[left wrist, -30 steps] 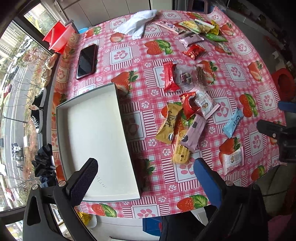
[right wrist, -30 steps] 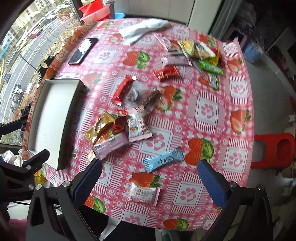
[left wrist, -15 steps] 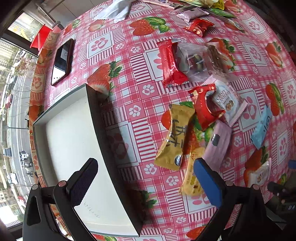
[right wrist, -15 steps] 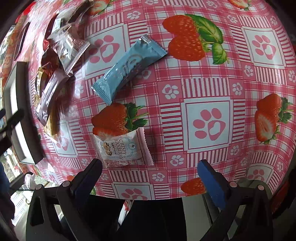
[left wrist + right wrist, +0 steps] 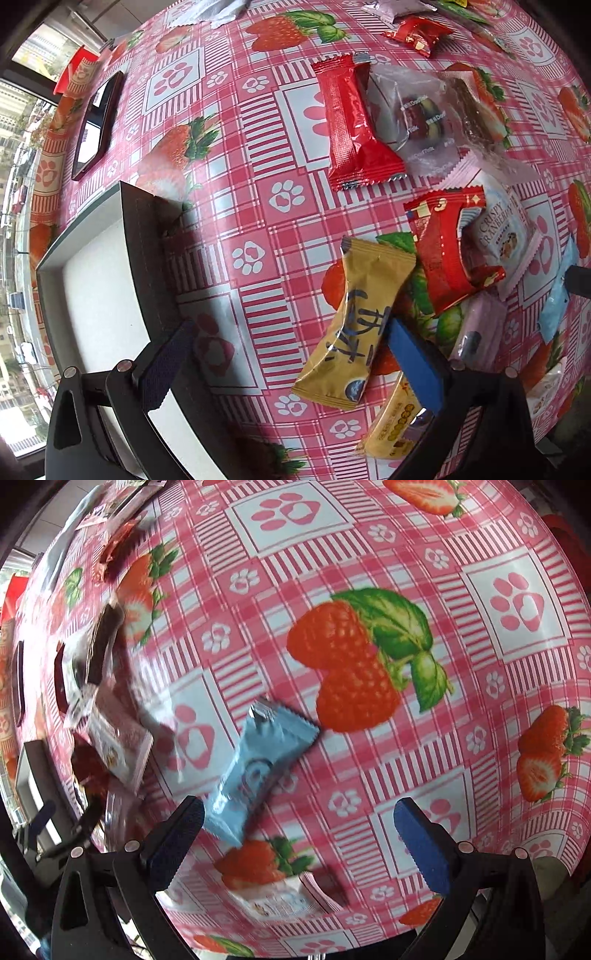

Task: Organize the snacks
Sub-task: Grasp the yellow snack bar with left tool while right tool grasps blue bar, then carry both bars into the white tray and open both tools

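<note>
Below, a yellow snack packet [image 5: 356,325] lies flat on my bench [image 5: 258,177], its lower edge between the spread fingers of my left hand-held gripper [image 5: 291,363], the blue right pad [image 5: 413,365] touching it. Beside it sit a red wrapper [image 5: 443,258] and a long red bar [image 5: 351,122]; a grey-walled tray [image 5: 147,266] stands at left. My right hand-held gripper [image 5: 295,843], likewise spread, hovers over a light-blue snack bar [image 5: 258,768].

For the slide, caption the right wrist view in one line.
Open right claw hovers low over the strawberry-print tablecloth, a light blue snack bar lying between its fingers.
</note>
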### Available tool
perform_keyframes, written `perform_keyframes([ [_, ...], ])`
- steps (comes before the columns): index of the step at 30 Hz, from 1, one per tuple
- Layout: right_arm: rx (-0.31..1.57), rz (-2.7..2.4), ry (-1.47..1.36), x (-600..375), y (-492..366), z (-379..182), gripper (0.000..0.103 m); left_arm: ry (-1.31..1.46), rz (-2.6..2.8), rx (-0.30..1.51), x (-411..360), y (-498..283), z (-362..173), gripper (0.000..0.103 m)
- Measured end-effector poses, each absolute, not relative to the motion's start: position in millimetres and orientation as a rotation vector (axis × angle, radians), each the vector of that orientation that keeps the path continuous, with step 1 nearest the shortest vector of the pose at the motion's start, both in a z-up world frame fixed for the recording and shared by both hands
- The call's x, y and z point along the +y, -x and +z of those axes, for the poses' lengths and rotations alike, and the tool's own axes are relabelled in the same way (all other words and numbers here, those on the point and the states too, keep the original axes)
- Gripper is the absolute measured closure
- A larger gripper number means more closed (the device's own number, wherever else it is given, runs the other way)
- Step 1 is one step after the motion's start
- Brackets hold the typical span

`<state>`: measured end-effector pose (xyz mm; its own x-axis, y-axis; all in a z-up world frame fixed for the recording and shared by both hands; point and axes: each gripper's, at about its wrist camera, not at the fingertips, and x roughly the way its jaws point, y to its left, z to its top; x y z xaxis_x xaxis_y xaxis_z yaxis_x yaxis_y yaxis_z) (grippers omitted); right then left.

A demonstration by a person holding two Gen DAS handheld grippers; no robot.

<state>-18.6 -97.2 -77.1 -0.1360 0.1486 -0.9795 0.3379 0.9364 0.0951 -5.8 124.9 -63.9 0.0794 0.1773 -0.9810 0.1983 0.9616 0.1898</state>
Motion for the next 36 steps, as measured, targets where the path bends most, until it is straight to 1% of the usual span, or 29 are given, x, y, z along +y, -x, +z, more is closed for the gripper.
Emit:
perform_keyframes([
  [3,1.744,-0.159,-0.306,-82.5,-0.4,-85.5,0.0,-0.292,-0.008,1.49,124.8,3.4,-63.6,0.0],
  [5,1.752,-0.159,-0.26,-69.2,-17.0,-78.7,0.0,-0.288,-0.004,1.475,121.4,3.7,-62.5,0.0],
  [9,1.711,-0.184,-0.265,-59.6,2.8,-71.6,0.0,-0.204,-0.011,1.474,125.6,6.4,-65.4,0.0],
  [11,1.705,-0.179,-0.261,-85.1,25.1,-98.6,0.0,-0.118,-0.005,1.513,138.1,4.2,-69.7,0.0],
  [12,1.717,-0.173,-0.256,-85.2,25.5,-95.7,0.0,-0.084,0.002,1.537,141.3,2.6,-71.7,0.0],
  [14,1.75,-0.147,-0.233,-84.0,22.9,-120.4,0.0,-0.085,0.011,1.555,140.7,0.4,-72.8,0.0],
  [15,1.763,-0.135,-0.219,-81.4,24.0,-120.0,0.001,-0.111,0.01,1.548,140.1,0.2,-72.9,0.001],
  [16,1.759,-0.123,-0.2,-79.2,28.1,-122.6,0.003,-0.136,0.001,1.538,135.1,0.9,-71.1,0.005],
  [17,1.75,-0.111,-0.182,-75.0,30.2,-118.6,0.009,-0.147,-0.021,1.529,130.3,2.0,-68.7,0.01],
  [18,1.74,-0.097,-0.163,-70.2,34.9,-116.0,0.018,-0.154,-0.045,1.526,125.7,2.6,-66.0,0.021],
  [19,1.727,-0.081,-0.141,-65.9,38.2,-110.7,0.024,-0.151,-0.072,1.525,121.7,3.7,-64.0,0.035],
  [20,1.712,-0.066,-0.12,-61.5,41.8,-105.5,0.039,-0.149,-0.095,1.526,116.6,4.9,-62.5,0.042],
  [21,1.697,-0.051,-0.099,-58.2,44.1,-100.3,0.061,-0.151,-0.115,1.525,112.0,5.7,-61.5,0.058],
  [22,1.687,-0.039,-0.081,-54.2,45.8,-94.5,0.074,-0.156,-0.133,1.523,107.4,6.5,-60.7,0.078],
  [23,1.691,-0.026,-0.081,-53.2,46.9,-91.6,0.078,-0.167,-0.141,1.523,104.0,5.5,-61.7,0.079],
  [24,1.691,-0.015,-0.086,-54.8,47.2,-85.9,0.078,-0.181,-0.137,1.521,101.1,6.3,-61.8,0.079],
  [29,1.662,0.115,-0.211,-65.1,54.0,-61.5,0.079,-0.111,-0.127,1.524,115.6,19.4,-55.0,0.079],
  [35,1.64,0.261,-0.233,-56.0,72.1,-15.4,0.079,-0.05,-0.102,1.475,148.5,40.8,-27.8,0.079],
  [36,1.639,0.276,-0.234,-52.6,74.3,-10.5,0.079,-0.044,-0.097,1.463,148.4,54.6,-21.4,0.079],
])
